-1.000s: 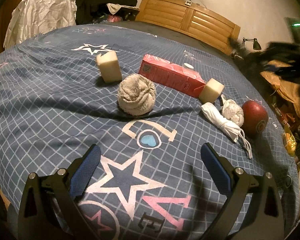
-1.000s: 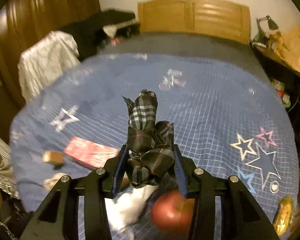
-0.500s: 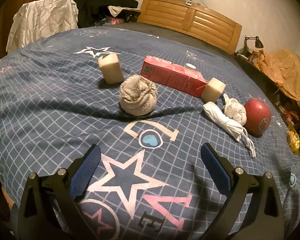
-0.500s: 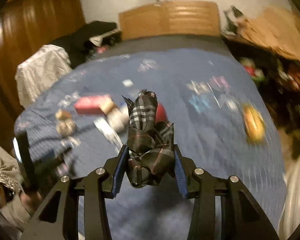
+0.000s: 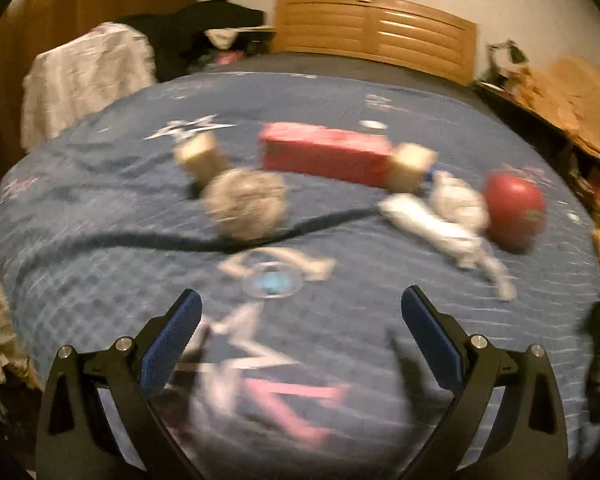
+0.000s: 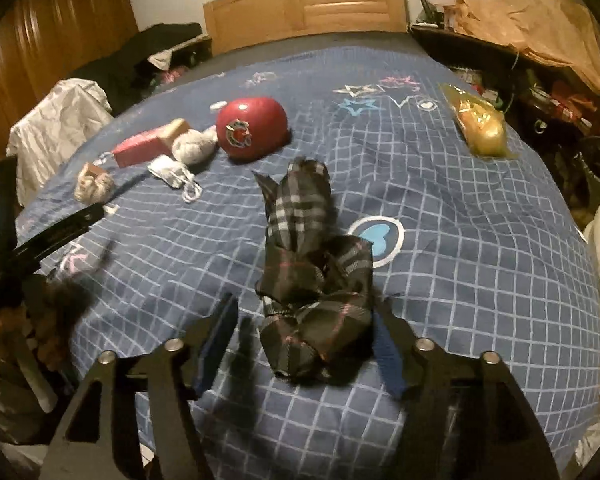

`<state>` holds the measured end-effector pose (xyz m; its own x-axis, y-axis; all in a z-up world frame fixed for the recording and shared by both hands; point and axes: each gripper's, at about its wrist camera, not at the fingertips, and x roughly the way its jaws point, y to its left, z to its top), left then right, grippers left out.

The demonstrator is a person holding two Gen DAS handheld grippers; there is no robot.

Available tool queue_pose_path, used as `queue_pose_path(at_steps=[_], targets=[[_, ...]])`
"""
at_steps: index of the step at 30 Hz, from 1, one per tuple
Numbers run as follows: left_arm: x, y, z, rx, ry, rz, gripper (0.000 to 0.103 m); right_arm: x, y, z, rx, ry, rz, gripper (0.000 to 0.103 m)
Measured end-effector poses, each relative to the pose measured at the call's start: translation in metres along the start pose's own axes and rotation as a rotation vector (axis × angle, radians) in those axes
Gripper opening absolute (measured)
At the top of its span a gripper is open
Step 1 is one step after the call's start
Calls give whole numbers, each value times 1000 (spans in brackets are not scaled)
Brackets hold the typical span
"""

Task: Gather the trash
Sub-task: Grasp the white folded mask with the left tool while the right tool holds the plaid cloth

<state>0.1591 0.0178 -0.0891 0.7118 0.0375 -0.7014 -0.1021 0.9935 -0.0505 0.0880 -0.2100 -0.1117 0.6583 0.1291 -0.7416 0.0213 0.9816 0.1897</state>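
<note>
My right gripper (image 6: 306,346) is open, its jaws spread on either side of a dark plaid cloth (image 6: 312,276) that rests on the blue bedspread (image 6: 460,260). My left gripper (image 5: 300,336) is open and empty above the bedspread (image 5: 100,260). Ahead of it, blurred, lie a beige wad (image 5: 244,210), a red carton (image 5: 326,154), two tan blocks (image 5: 200,156) (image 5: 410,168), white crumpled items (image 5: 440,224) and a red ball (image 5: 514,210). The right wrist view shows the ball (image 6: 252,128), the carton (image 6: 140,150) and a yellow wrapper (image 6: 480,124).
A wooden headboard (image 6: 306,4) stands at the far end. Clothes are piled at the far left (image 5: 88,76). A cluttered side table with brown paper (image 6: 540,28) stands on the right. The other hand and its gripper (image 6: 40,248) show at the left of the right wrist view.
My right gripper has opened and let go of the plaid cloth, which now rests on the bed. The right view swung over the bed. The left view is shifting and blurred.
</note>
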Motion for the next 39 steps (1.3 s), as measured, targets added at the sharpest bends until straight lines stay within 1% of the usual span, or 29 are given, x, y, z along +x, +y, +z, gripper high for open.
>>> queue_pose_path(at_steps=[3, 5, 7, 10, 12, 13, 14, 15, 16, 17, 18, 19, 20, 22, 25, 29, 31, 33, 34, 35, 36, 37, 38, 39], targets=[[7, -34, 17, 18, 33, -66, 97, -2, -5, 1, 11, -7, 13, 69], [21, -53, 26, 28, 60, -85, 97, -1, -7, 2, 21, -10, 24, 70], [43, -71, 34, 33, 105, -64, 97, -2, -7, 3, 24, -14, 29, 70], [72, -83, 41, -10, 191, -59, 96, -3, -8, 2, 25, -19, 42, 70], [80, -84, 40, -13, 219, -55, 88, -3, -9, 1, 24, -20, 51, 70], [82, -84, 38, -9, 228, -39, 80, -2, -9, 0, 23, -20, 53, 70], [79, -81, 37, -8, 207, -41, 65, -2, -8, 0, 21, -21, 58, 70], [75, -79, 36, -2, 188, -52, 54, -1, -8, 0, 20, -22, 62, 69], [71, -76, 35, 18, 184, -71, 41, -1, -8, -1, 19, -24, 65, 69], [69, -72, 35, 30, 186, -96, 32, 1, -8, 0, 19, -25, 66, 64], [65, -65, 35, 40, 187, -134, 31, 1, -9, -1, 21, -28, 65, 60], [63, -62, 35, 44, 189, -158, 31, 1, -10, -1, 26, -29, 65, 53], [56, -55, 33, 48, 186, -185, 30, 1, -13, -1, 41, -32, 80, 52], [41, -41, 26, 81, 175, -238, 30, -1, -16, -3, 57, -39, 94, 50], [17, -25, 13, 175, 178, -317, 30, -6, -15, -5, 58, -43, 101, 50], [-14, -6, -11, 335, 210, -456, 31, -15, -9, -12, 48, -35, 122, 50], [-19, 0, -24, 402, 227, -476, 33, -18, -6, -17, 45, -31, 127, 50], [-13, 3, -34, 451, 242, -449, 35, -17, -5, -22, 48, -29, 126, 51], [-14, 4, -35, 450, 235, -452, 39, -16, -5, -23, 53, -32, 128, 51], [-15, 6, -34, 438, 231, -448, 55, -16, -5, -23, 61, -33, 129, 54], [-20, 7, -32, 427, 223, -423, 69, -18, -4, -24, 60, -35, 131, 56], [-26, 9, -31, 422, 197, -399, 89, -19, -4, -23, 57, -39, 133, 61], [-32, 13, -30, 423, 173, -400, 90, -22, -3, -23, 52, -47, 135, 66], [-37, 14, -29, 428, 161, -411, 90, -25, -2, -24, 47, -56, 137, 68]])
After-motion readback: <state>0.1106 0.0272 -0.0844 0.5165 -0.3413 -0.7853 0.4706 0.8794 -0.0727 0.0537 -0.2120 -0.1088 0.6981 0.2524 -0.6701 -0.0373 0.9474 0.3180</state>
